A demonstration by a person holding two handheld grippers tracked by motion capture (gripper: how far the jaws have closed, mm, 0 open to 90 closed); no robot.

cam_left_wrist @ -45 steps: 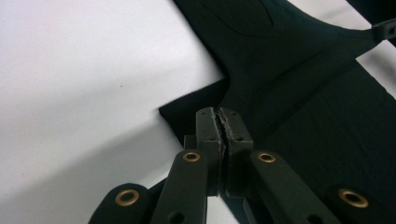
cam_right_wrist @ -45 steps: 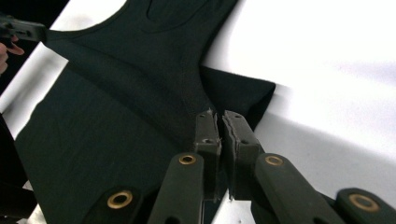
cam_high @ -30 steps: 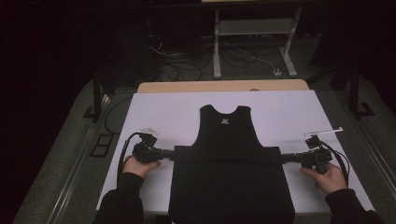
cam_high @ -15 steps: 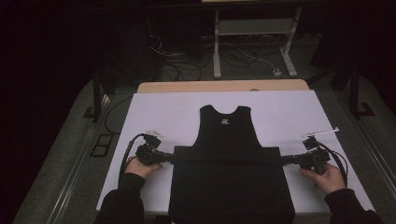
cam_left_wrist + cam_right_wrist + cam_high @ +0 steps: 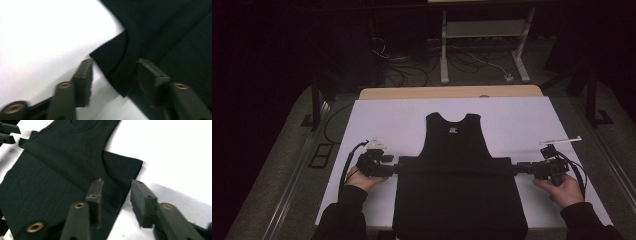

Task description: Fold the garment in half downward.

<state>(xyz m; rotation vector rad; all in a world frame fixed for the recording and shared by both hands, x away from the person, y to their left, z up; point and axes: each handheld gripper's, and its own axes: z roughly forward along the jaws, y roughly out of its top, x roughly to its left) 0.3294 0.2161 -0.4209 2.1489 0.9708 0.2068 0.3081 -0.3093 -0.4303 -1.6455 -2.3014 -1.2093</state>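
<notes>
On the tabletop: a black sleeveless knit vest (image 5: pixel 455 170) lies flat on the white sheet-covered tabletop (image 5: pixel 512 120), neck towards the far edge, its lower part folded up into a wide band that reaches towards both hands.
Left tongs (image 5: pixel 396 166): held level at the band's left end; in the left gripper view (image 5: pixel 113 72) the pads stand apart with the folded corner of the cloth between them, one pad (image 5: pixel 86 75) clear of the fabric, and the jaws have just been opening.
Right tongs (image 5: pixel 518 168): held level at the band's right end; in the right gripper view (image 5: pixel 115 195) they stand apart over the folded corner, pressing on nothing, and the jaws have just been opening.
Hard to make out: black jaws against black cloth merge in the high view, so the gap at either end cannot be read there; the left gripper view is blurred.
Cut off: the vest's near hem (image 5: pixel 459 235) runs to the bottom of the high view, between the dark sleeves.
Dark surroundings: the floor beyond the tabletop, with cables and a pale metal stand (image 5: pixel 482 50), is dim and its details are unclear.
</notes>
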